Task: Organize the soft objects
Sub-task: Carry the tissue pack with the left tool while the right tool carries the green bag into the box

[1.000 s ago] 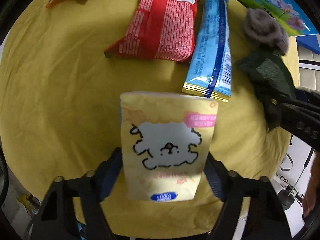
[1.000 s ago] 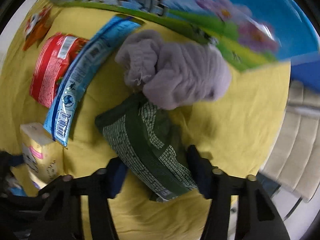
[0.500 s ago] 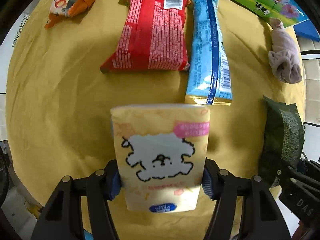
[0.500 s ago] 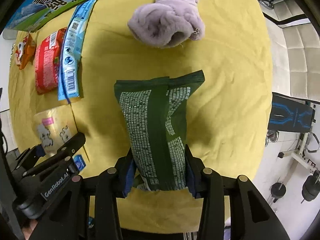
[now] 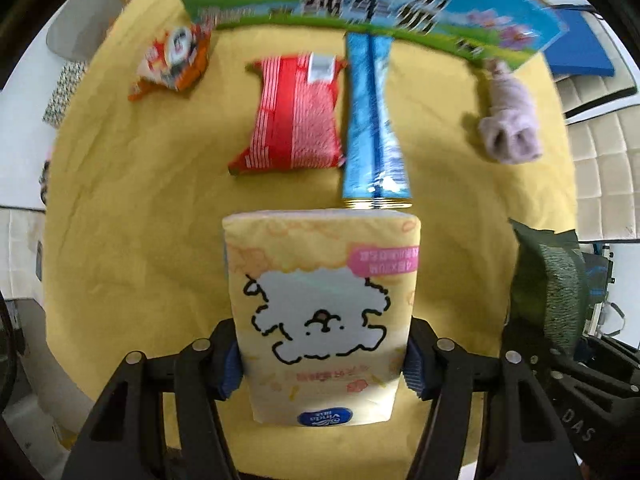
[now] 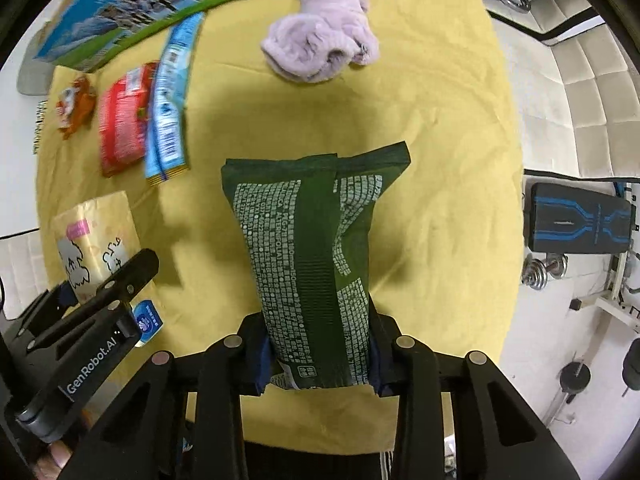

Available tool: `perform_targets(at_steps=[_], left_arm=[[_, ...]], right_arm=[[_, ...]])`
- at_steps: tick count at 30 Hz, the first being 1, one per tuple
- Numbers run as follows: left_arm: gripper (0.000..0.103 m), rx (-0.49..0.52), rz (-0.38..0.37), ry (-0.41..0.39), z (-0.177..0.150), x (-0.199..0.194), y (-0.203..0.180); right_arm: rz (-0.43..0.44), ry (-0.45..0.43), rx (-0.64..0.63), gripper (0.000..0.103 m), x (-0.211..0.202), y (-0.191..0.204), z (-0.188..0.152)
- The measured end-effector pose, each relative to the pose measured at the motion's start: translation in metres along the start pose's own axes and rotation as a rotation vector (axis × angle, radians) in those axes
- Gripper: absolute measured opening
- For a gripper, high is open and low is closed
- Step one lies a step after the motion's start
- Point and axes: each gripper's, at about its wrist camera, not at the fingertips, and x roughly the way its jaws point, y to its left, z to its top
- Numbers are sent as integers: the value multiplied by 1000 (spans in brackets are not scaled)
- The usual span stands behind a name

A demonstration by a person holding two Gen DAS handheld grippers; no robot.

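My left gripper [image 5: 322, 364] is shut on a yellow tissue pack [image 5: 320, 304] with a white dog drawing and holds it above the yellow cloth [image 5: 140, 200]. My right gripper [image 6: 318, 360] is shut on a dark green snack bag [image 6: 312, 248] with white print, held above the cloth [image 6: 440, 160]. The green bag also shows at the right of the left wrist view [image 5: 556, 280]. The tissue pack shows at the left of the right wrist view [image 6: 96, 236]. A lilac rolled cloth [image 6: 320, 48] lies at the far side.
A red snack bag [image 5: 296, 120], a long blue packet [image 5: 372, 128] and a small orange packet [image 5: 176, 64] lie in a row on the cloth. A blue and green carton [image 5: 360, 4] stands behind them. Dumbbells [image 6: 548, 268] and floor lie off the right edge.
Both grippers have pulled back and risen with their loads. The right gripper has carried the green bag away from the lilac cloth. More of the table and the carton has come into view.
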Motion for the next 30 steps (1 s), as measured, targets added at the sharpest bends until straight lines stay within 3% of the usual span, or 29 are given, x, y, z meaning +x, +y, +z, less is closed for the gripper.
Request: perform_targets(at_steps=[8,16,22,26,30], left_arm=[[59,28,-19,-142,-18,-86,-20],[59,49,-86,-258,30,-142,-9],[60,84,-157,-303,101,-171,-7],[60,92,-205,-274,172,-167,0],[60,104,-258,-205,247,-136,-1]], right_arm=[[72,-87,-41,36,-102,-25,-34],[148,-194,-69,36,-192,-15,-36],[179,-294,-76,36,-242,12,19],[146,-342,-72,36,-242,43,91],[127,-354,-54,36,-238,50,165]])
